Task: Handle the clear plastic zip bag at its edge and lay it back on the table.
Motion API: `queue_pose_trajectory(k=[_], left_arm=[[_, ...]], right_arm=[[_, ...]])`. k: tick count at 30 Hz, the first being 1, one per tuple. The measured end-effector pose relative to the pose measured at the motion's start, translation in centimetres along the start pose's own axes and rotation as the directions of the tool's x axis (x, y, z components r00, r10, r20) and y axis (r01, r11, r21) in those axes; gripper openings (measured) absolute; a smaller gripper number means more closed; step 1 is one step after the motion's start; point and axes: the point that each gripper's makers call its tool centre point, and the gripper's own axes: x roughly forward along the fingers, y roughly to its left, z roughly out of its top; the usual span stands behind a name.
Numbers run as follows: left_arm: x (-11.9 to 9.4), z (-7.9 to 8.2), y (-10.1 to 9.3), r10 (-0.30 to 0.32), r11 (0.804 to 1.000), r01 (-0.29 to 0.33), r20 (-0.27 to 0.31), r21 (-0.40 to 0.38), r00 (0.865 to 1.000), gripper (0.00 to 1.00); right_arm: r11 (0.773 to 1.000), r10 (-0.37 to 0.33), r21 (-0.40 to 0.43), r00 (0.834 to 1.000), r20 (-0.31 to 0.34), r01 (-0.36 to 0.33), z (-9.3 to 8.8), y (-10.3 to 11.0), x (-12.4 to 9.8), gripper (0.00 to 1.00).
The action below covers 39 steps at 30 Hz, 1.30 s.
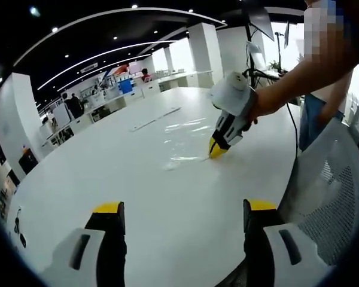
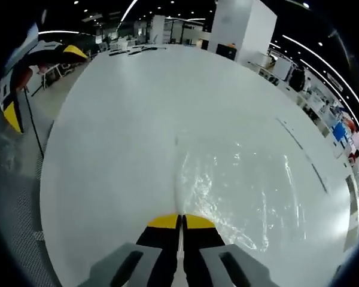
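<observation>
A clear plastic zip bag (image 1: 185,140) lies flat on the white table (image 1: 107,173), glinting. In the right gripper view the zip bag (image 2: 239,185) spreads ahead and to the right of my right gripper (image 2: 180,220), whose yellow-tipped jaws are shut on the bag's near edge. The same right gripper (image 1: 216,149), held by a hand, touches the bag's edge in the left gripper view. My left gripper (image 1: 184,209) hovers open above bare table, short of the bag, with nothing between its jaws. The left gripper (image 2: 15,113) also appears at the left edge of the right gripper view.
A grey mesh chair back (image 1: 329,191) stands at the table's right edge. A thin strip (image 1: 155,118) lies on the table beyond the bag. Desks, white pillars (image 1: 203,51) and people fill the far office. A cable (image 2: 33,125) hangs by the table edge.
</observation>
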Motion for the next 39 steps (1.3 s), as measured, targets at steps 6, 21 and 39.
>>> queue_pose_trajectory(k=[6,21,39], left_arm=[[0.1,-0.1,-0.3,-0.009,1.000,0.009,-0.008,0.007,1.000,0.81],[0.7,0.5,-0.4,-0.032,0.997,0.030,-0.021,-0.068,0.999,0.81],[1.6,0.1,-0.2,-0.075,0.997,0.074,-0.039,-0.017,0.996,0.84]], right_arm=[[1.000,0.018,-0.016,1.000,0.025,-0.018,0.4,0.3,-0.8,0.00],[0.998,0.054,-0.047,0.998,0.022,-0.053,1.0,1.3,-3.1,0.00],[0.976,0.134,-0.180,0.988,0.070,-0.120,2.4,2.8,-5.2,0.00]])
